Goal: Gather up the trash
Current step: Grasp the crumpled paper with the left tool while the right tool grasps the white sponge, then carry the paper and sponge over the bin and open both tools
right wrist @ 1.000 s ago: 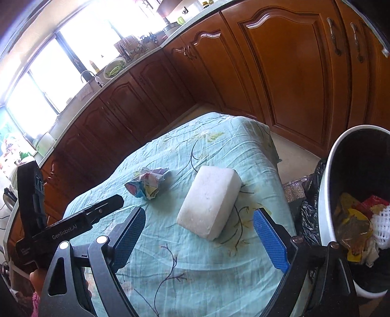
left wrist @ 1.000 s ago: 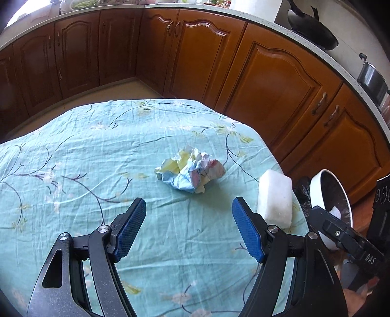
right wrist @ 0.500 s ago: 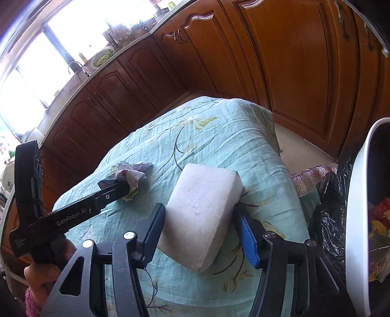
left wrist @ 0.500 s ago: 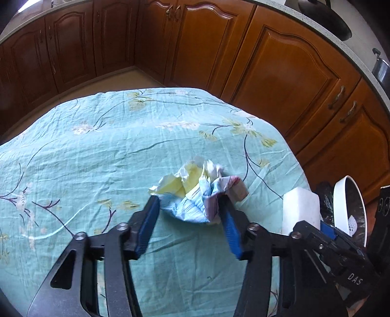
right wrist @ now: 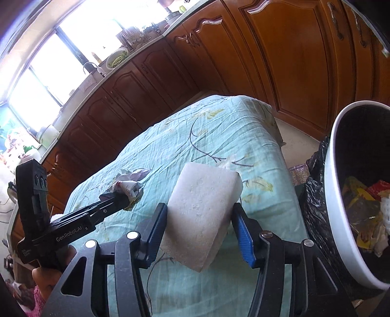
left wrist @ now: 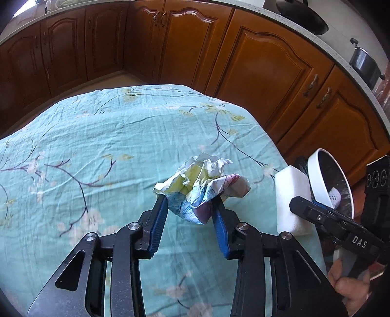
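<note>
My left gripper [left wrist: 190, 207] is shut on a crumpled paper wad [left wrist: 202, 185], coloured white, yellow and blue, and holds it just above the teal tablecloth [left wrist: 97, 151]. My right gripper [right wrist: 199, 214] is shut on a white foam block [right wrist: 202, 214], held slightly above the cloth. In the right wrist view the left gripper [right wrist: 121, 198] shows at the left with the wad [right wrist: 130, 185]. The foam block also shows in the left wrist view [left wrist: 291, 200]. A white trash bin [right wrist: 341, 219] with wrappers inside stands right of the table.
Brown wooden kitchen cabinets [left wrist: 263, 73] run around the far side and right of the table. A black bag [right wrist: 314, 202] lies between table edge and bin. A dark pan [left wrist: 304, 14] and pot [left wrist: 365, 65] sit on the counter. The bin's rim also shows in the left wrist view [left wrist: 316, 180].
Both grippers moved forward and closed: the left onto the paper wad, the right onto the foam block. Both objects now sit lifted slightly off the cloth.
</note>
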`<action>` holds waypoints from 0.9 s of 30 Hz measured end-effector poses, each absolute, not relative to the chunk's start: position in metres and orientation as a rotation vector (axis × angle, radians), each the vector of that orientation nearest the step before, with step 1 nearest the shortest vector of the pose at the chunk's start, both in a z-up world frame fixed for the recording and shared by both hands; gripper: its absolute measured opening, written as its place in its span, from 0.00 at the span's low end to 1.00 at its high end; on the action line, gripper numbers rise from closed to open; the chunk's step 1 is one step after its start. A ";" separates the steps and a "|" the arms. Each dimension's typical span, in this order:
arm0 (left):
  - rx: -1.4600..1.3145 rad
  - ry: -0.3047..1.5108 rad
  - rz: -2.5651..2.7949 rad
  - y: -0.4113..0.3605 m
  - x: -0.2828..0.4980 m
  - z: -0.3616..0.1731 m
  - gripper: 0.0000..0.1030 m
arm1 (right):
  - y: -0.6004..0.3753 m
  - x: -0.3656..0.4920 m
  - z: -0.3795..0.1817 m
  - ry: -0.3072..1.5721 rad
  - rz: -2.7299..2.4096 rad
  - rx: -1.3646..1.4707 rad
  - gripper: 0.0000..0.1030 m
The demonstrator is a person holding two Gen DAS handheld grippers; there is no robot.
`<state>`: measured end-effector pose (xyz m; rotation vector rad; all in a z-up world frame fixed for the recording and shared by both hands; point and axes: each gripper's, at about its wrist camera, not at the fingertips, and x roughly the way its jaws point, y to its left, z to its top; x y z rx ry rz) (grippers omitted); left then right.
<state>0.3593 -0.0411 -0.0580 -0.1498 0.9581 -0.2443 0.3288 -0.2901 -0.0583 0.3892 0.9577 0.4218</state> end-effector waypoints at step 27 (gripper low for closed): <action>-0.053 0.920 -0.415 -0.123 0.236 -0.036 0.34 | -0.379 0.207 -0.039 0.856 0.304 0.436 0.54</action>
